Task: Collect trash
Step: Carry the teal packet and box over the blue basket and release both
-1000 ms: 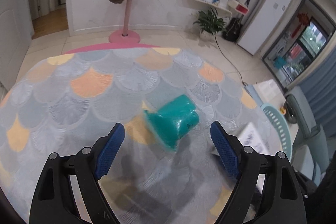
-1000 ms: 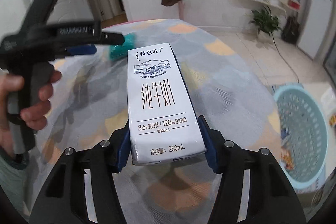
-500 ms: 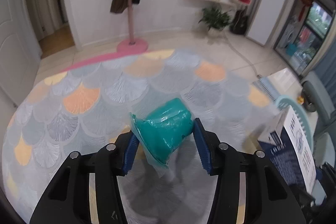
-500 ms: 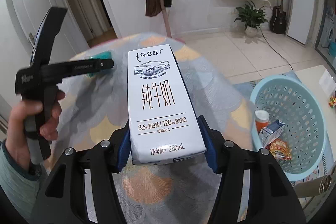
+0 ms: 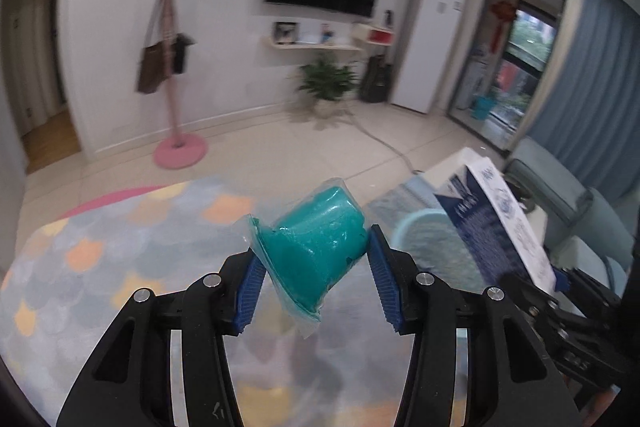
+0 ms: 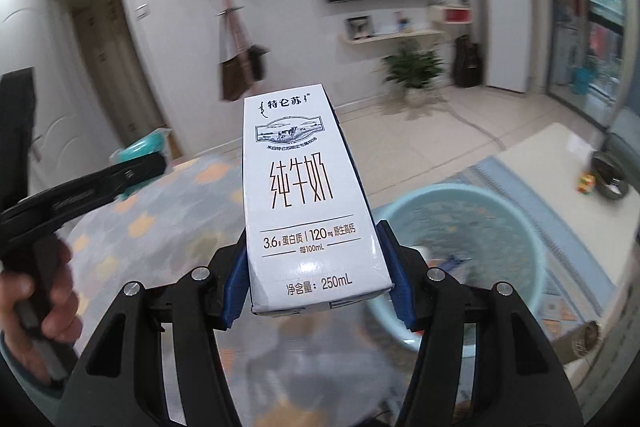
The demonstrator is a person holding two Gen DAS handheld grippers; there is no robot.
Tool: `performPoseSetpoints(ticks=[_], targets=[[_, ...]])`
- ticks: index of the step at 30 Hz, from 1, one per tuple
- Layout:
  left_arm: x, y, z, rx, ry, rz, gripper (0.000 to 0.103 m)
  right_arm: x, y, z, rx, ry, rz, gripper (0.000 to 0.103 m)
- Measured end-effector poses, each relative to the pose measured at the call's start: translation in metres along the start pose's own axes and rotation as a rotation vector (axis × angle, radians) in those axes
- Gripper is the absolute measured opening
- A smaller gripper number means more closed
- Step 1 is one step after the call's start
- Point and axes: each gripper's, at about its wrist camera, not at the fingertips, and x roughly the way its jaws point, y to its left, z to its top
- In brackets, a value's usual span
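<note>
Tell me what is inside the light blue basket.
In the right wrist view the light blue basket is blurred; a small blue-and-white item shows inside. The milk carton and right claw hide its near-left part.

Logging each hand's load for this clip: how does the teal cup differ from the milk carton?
The teal cup is a round, tapered piece in clear wrap; the milk carton is a flat-sided white box with print. The cup lies tilted sideways in the left gripper; the carton points straight out from the right gripper. Both are clamped between blue fingers, near the blue basket.
</note>
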Motion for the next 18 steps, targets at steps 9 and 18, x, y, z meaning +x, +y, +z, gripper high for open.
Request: performPoseSetpoints(ticks=[9,18], targets=[[0.057,-0.106,-0.002,0.127,0.074,-0.124,0.048,0.016,-0.118,-0.005,0.292,0.096,-0.144,0.055],[0.123,-0.146,-0.016,0.159,0.192,-0.180,0.055,0.049,-0.176,-0.027,0.418,0.179,-0.163,0.055]])
